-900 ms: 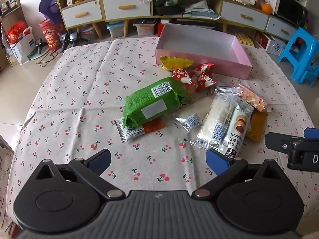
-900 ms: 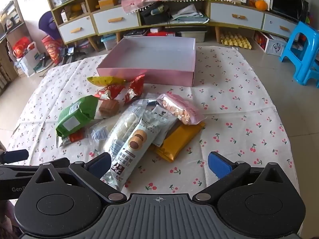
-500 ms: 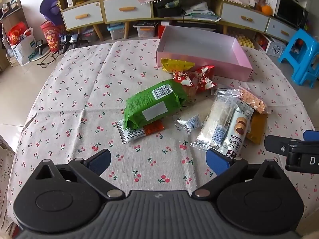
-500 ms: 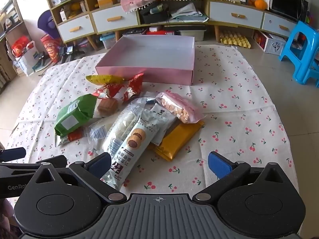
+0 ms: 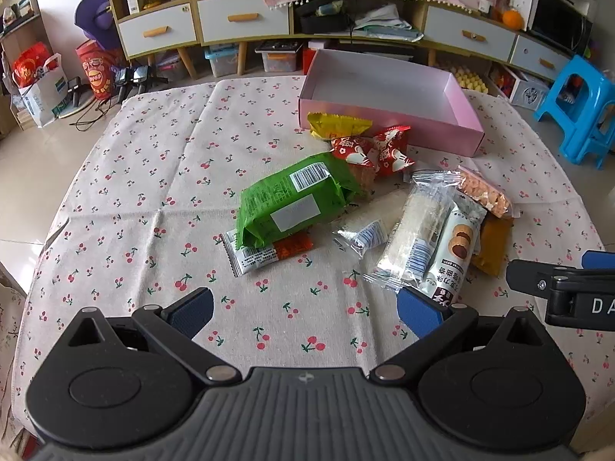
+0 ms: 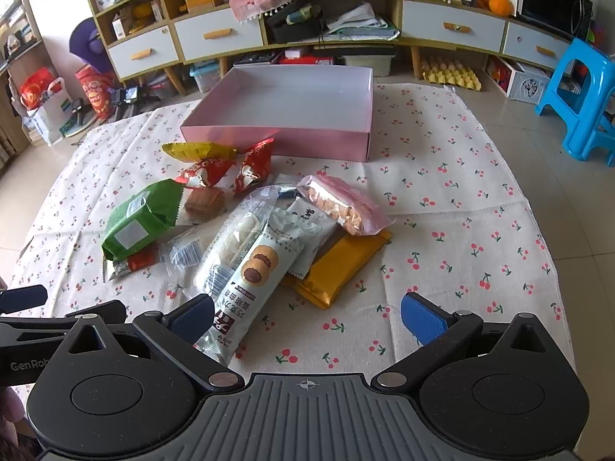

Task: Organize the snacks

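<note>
A pile of snack packs lies mid-table on the cherry-print cloth: a green pack [image 5: 292,199] [image 6: 140,219], a white cookie pack [image 5: 453,253] [image 6: 253,276], an orange pack [image 6: 342,265], a pink-edged cracker bag [image 6: 338,203], red candies [image 5: 369,150] and a yellow pack [image 5: 338,125]. An empty pink box [image 5: 388,123] [image 6: 276,136] stands behind them. My left gripper [image 5: 305,309] is open and empty in front of the pile. My right gripper [image 6: 307,317] is open and empty, its left finger beside the cookie pack's near end.
The table [image 5: 153,192] drops off at its edges on all sides. A blue stool [image 6: 580,96] stands on the floor at the right. Low cabinets with drawers [image 5: 242,19] line the back wall. Each gripper shows at the side of the other's view.
Both grippers have drawn back and up slightly, so the pile and box sit a little lower in both views. Nothing was taken hold of.
</note>
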### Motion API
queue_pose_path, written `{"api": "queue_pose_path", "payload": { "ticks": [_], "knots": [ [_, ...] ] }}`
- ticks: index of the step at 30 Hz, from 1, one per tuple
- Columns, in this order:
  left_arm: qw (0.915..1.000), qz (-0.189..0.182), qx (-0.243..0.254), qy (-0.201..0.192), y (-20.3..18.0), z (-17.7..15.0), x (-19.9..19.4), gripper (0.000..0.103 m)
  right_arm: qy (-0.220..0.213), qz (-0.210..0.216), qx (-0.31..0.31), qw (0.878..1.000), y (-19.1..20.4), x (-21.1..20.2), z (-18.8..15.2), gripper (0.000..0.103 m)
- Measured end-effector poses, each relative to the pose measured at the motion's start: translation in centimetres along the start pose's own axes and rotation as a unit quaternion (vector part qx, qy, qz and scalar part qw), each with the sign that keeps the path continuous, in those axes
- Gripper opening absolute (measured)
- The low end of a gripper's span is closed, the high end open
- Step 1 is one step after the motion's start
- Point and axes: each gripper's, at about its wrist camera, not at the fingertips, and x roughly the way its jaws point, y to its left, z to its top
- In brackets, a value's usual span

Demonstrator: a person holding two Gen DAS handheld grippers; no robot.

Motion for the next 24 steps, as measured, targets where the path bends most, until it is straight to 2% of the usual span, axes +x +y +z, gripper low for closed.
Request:
{"api": "queue_pose_path", "payload": {
  "ticks": [24],
  "knots": [
    [1.0000, -0.002, 0.001, 0.004, 0.00, -0.05, 0.11, 0.102, 0.003, 0.001, 0.004, 1.000, -0.07, 0.00, 0.02, 0.103]
  ]
}}
